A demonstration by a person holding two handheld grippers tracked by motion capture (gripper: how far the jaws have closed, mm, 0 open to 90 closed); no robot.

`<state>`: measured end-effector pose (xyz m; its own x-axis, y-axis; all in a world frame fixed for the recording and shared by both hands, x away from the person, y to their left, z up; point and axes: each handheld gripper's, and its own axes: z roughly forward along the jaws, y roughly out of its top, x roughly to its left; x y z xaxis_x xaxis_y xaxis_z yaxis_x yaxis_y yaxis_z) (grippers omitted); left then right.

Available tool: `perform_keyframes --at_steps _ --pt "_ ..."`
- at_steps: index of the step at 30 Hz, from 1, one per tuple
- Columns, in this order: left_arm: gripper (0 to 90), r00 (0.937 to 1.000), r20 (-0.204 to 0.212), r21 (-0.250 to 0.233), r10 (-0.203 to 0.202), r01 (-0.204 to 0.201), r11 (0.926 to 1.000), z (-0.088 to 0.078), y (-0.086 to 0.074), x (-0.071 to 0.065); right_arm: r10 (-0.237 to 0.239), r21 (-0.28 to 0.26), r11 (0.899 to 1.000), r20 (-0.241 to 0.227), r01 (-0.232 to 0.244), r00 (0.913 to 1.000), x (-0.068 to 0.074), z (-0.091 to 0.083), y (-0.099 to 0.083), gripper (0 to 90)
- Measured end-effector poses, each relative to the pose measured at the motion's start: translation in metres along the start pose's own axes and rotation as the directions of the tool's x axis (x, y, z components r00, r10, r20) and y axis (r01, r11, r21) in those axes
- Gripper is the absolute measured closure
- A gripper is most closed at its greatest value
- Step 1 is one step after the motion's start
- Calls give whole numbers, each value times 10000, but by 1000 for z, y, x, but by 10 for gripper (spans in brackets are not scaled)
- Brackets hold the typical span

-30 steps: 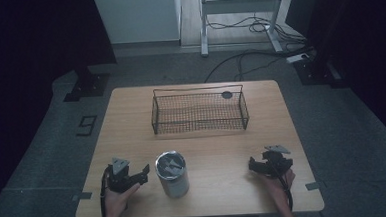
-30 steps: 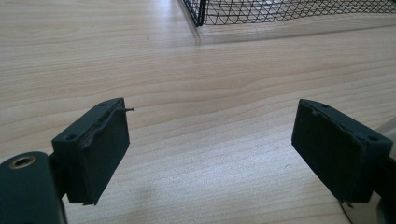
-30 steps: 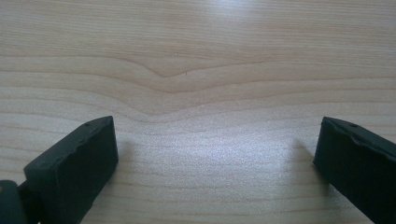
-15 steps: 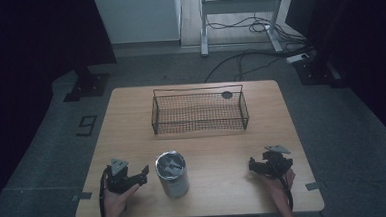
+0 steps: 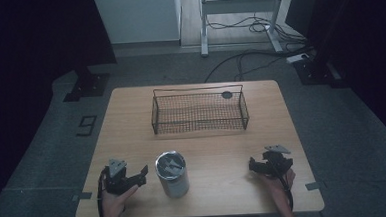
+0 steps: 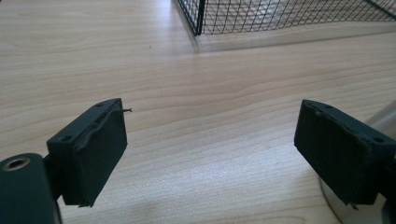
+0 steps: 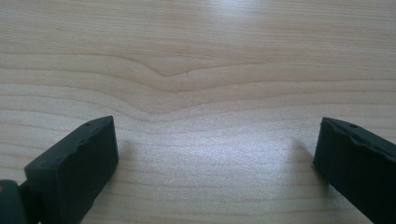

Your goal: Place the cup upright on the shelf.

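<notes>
High view: a metal cup [image 5: 172, 172] stands upright near the table's [image 5: 131, 116] front edge, left of centre. The left gripper [image 5: 140, 175] rests just beside it on the side toward the front left corner, jaws pointing at it, not touching. The right gripper [image 5: 254, 166] lies well apart, toward the front right corner. The left one is plainly the nearer. A wire basket [image 5: 199, 110] sits at the middle of the far half, with a small dark round thing [image 5: 227, 94] by its far right corner. No label or writing can be read on the cup.

Left gripper view: the left gripper [image 6: 212, 144] is wide open and holds nothing. The cup's [image 6: 380, 122] pale wall shows just behind the right-hand jaw, so the cup lies off to that side, not between the jaws. A corner of the basket [image 6: 201, 18] stands ahead. In my judgement a sideways shift toward the cup is needed before closing.

Right gripper view: the right gripper [image 7: 217, 149] is wide open and empty over bare wood. No writing is visible.
</notes>
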<state>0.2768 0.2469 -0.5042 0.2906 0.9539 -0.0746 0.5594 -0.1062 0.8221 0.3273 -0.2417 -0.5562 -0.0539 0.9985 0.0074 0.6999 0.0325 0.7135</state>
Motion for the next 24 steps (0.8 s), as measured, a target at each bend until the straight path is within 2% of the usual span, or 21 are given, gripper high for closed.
perform_keyframes --at_steps 8,16,20,21,22,23,24 --pt "85 9994 322 -247 121 -113 9996 -19 2 -4 -19 -11 10000 8 19 10000 0 0 0 0" --pt "70 9948 931 -433 419 -380 9983 -38 3 -12 5 -18 10000 7 -5 10000 0 0 0 0" --pt "54 9896 1240 -453 731 -679 9967 -45 5 -18 -3 -3 10000 4 3 10000 0 0 0 0" --pt "43 9851 1500 -444 841 -783 9959 -48 5 -21 -5 -6 10000 5 5 10000 0 0 0 0" --pt "38 9851 1500 -444 841 -783 9959 -48 5 -21 -5 -6 10000 5 5 10000 0 0 0 0" --pt "38 9821 1640 -416 923 -866 9954 -49 5 -22 -23 -15 10000 7 23 10000 0 0 0 0" --pt "25 9758 1911 -406 1061 -1002 9941 -50 6 -25 -23 -17 10000 10 23 10000 0 0 0 0"
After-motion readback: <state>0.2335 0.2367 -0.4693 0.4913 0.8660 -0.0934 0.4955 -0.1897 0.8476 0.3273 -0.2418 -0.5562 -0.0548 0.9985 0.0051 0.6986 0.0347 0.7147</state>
